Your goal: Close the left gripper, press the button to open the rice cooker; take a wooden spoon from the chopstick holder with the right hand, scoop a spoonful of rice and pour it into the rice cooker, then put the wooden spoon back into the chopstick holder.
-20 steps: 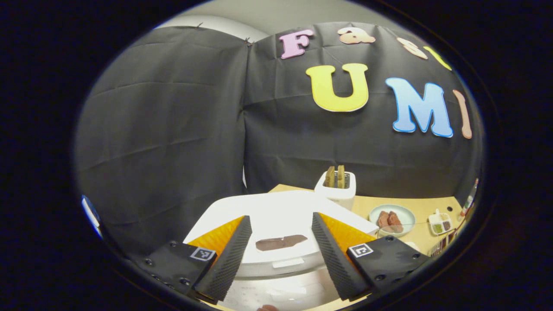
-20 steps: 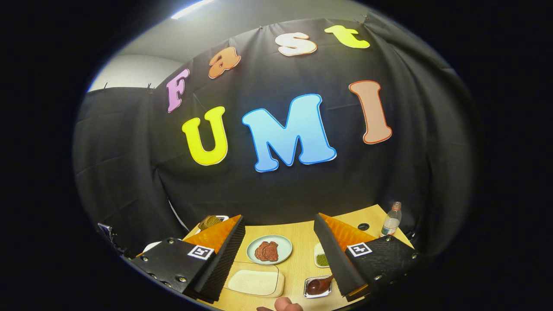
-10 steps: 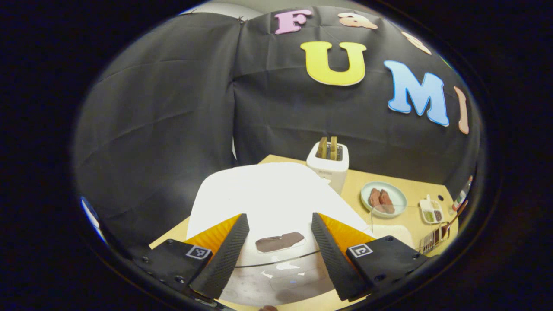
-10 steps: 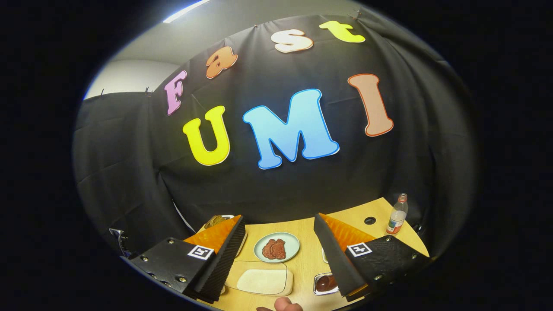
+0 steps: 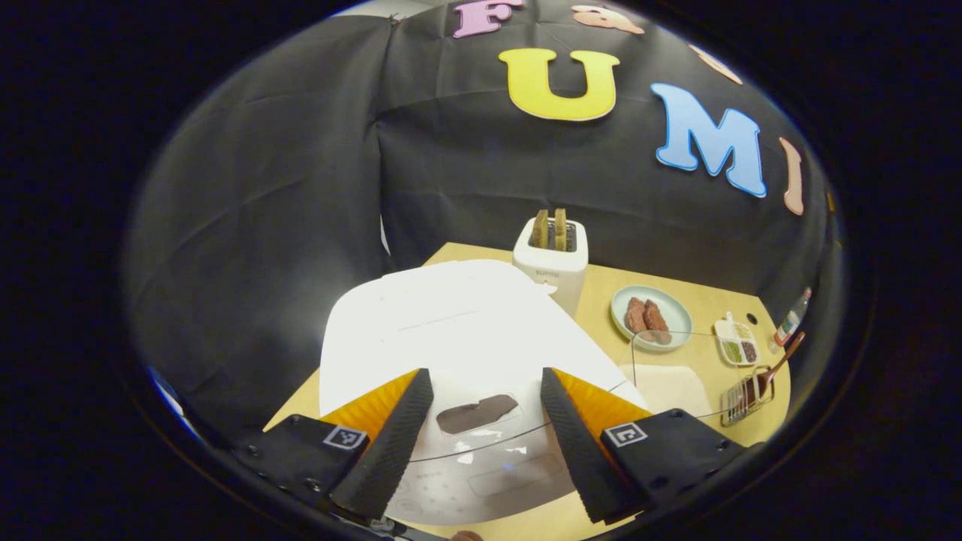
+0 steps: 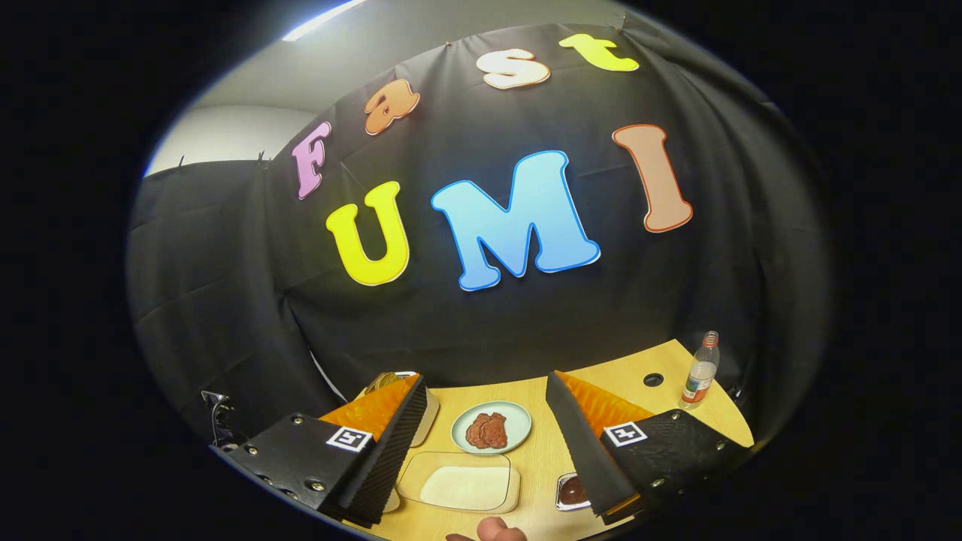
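Now | left gripper jaws spread over shut rice cooker | right gripper jaws spread above table

Glossy white plastic rice cooker, matt wooden table, wire-metal chopstick holder, ribbed gripper pads

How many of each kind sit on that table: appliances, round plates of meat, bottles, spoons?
Appliances: 2, the rice cooker and the toaster
Plates of meat: 1, the round plate
Bottles: 1, the clear bottle
Spoons: 1, the wooden spoon
Total: 5
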Available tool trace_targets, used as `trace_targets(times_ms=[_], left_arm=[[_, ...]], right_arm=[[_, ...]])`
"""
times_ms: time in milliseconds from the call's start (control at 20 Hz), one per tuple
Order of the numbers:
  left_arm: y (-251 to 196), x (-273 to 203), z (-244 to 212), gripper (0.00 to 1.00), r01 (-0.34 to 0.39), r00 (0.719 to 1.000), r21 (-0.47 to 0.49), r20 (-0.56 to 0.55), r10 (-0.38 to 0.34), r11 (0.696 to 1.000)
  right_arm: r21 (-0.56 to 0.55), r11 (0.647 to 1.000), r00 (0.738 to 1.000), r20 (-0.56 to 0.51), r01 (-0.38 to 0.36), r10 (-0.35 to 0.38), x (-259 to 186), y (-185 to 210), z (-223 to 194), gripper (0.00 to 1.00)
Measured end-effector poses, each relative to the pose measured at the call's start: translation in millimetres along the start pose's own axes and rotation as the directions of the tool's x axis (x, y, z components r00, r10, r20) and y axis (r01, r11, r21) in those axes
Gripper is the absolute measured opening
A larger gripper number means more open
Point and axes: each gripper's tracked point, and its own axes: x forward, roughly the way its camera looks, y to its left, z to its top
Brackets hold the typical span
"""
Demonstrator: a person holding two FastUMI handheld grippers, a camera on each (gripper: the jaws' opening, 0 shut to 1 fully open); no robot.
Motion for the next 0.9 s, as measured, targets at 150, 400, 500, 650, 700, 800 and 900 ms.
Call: trace_targets(times_ms=[150, 400, 500, 650, 700, 800, 900], left_arm=[[-12.4, -16.7, 18.4, 0.99, 0.033, 0.999, -0.138, 0.042, -0.027, 0.99], [-40.0, -62.1, 126.5, 0.97, 0.071, 0.95, -0.02, 0.306, -0.061, 0.997], [-66.8, -89.5, 176.1, 0.97, 0.104, 0.907, 0.031, 0.408, -0.107, 0.994], [-105.5, -130.9, 231.6, 0.96, 0.136, 0.84, 0.098, 0.517, -0.167, 0.986], [-122.6, -143.7, 246.9, 0.97, 0.161, 0.822, 0.1, 0.538, -0.189, 0.982], [-156.3, -167.4, 271.7, 0.93, 0.227, 0.792, 0.101, 0.56, -0.244, 0.969], [-180.8, -182.1, 292.2, 0.96, 0.259, 0.759, 0.12, 0.588, -0.279, 0.958]], right_arm=[[-0.044, 0.999, 1.0, 0.019, 0.018, -0.017, -1.6, -7.4, 6.0, 0.97], [-0.064, 0.997, 0.998, 0.053, 0.037, -0.033, -4.6, -12.4, 20.8, 0.96], [-0.082, 0.995, 0.995, 0.086, 0.05, -0.043, -7.0, -13.2, 33.3, 0.96], [-0.122, 0.989, 0.984, 0.168, 0.084, -0.063, -14.7, -11.4, 65.0, 0.96], [-0.145, 0.984, 0.98, 0.187, 0.099, -0.071, -17.8, -11.8, 75.1, 0.96], [-0.163, 0.982, 0.975, 0.215, 0.097, -0.061, -24.7, -4.2, 94.3, 0.97], [-0.149, 0.985, 0.969, 0.24, 0.093, -0.055, -26.3, 2.3, 111.0, 0.96]])
